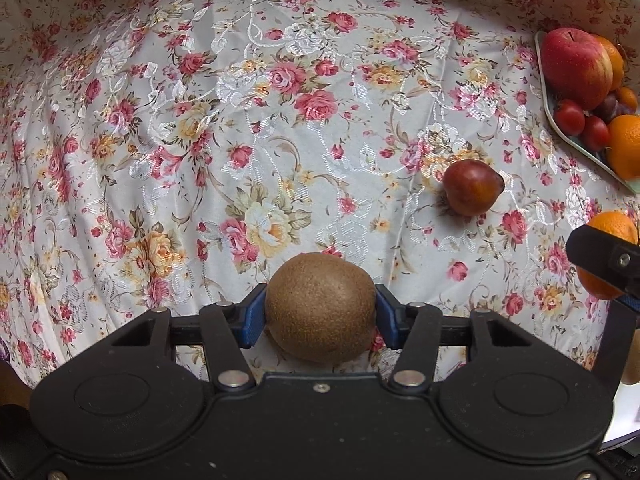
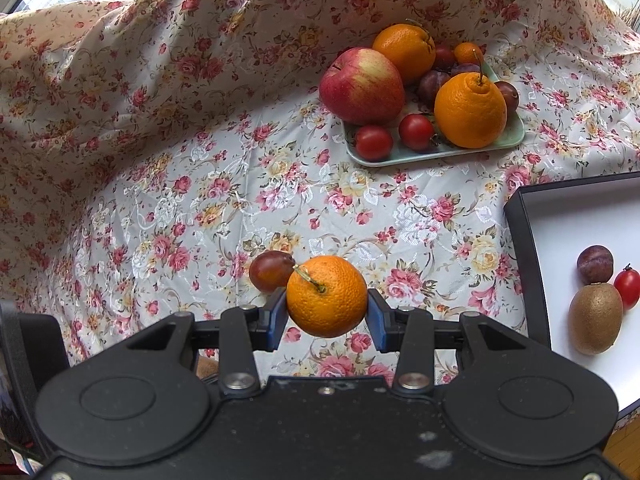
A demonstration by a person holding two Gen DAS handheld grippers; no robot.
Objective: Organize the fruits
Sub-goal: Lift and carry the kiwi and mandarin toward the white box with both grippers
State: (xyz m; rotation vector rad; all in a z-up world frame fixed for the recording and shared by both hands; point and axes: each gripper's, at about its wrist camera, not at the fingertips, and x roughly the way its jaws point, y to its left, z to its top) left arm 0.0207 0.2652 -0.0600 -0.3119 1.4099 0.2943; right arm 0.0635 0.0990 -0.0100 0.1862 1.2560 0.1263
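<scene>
1. Between the blue-padded fingers of the left gripper (image 1: 320,314) sits a brown, fuzzy, oval kiwi (image 1: 320,307), low over the flowered cloth of the table (image 1: 200,140). Both pads touch its sides at the widest part, so the fingers are pinching the kiwi across its middle.
2. I judge the kiwi light and a little soft. Its rough skin should not slip easily, but hard pressing can bruise it, so this hold across the broad middle looks suitable.
3. The right gripper (image 2: 327,304) pinches a small round orange mandarin with a short stem (image 2: 327,297). It appears to be lifted above the cloth. Its peel is firm but springy, and the round shape can roll out if the hold is off the centre.
4. A dark red plum (image 1: 472,188) lies alone on the cloth, near the left gripper and just behind the mandarin in the right view.
5. A pale green rectangular tray (image 2: 400,158) at the far side carries a big red apple (image 2: 362,86), two oranges, small red tomatoes and some plums. It is crowded.
6. A black box with white bottom (image 2: 568,220) at the right holds another kiwi, a plum and one small tomato, with much free space.
7. The two grippers are close, so they may knock each other on the way.
</scene>
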